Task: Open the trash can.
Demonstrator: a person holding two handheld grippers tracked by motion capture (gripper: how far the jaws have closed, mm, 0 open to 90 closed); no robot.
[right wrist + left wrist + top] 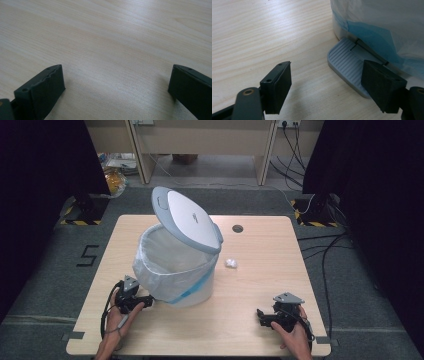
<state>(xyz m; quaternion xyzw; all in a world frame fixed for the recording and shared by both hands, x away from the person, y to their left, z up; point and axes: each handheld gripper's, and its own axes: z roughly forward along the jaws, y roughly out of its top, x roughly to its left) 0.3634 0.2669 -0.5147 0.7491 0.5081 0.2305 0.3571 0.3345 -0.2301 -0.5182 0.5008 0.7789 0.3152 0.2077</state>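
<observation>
Pedal bin stands left of centre on the wooden table, lid raised and tilted back, white liner bag folded out over the rim with a blue edge hanging low.

Left gripper sits just beside the bin's base on the near-left side. In the left gripper view its jaws stand wide apart, gripping nothing; one black jaw lies over the near corner of the grey ribbed foot pedal, the other over bare table. Whether that jaw actually presses the pedal or only hovers above it I cannot tell, though the raised lid suggests pressure.

Right gripper rests near the front-right edge, jaws wide open and empty over bare wood, well apart from everything.

Crumpled white paper ball lies on the table to the right of the bin, near it but not touching.

Risks as I judge them:
- The jaw sits on the pedal's corner, not its middle; it could slide off and drop the lid, perhaps onto the other gripper mid-delivery.
- A sideways push on the pedal could shift or tip the light bin.
- The paper ball is small and soft; a shallow pinch could flick it away.
- The loose liner overhang could catch a jaw at the rim.
</observation>
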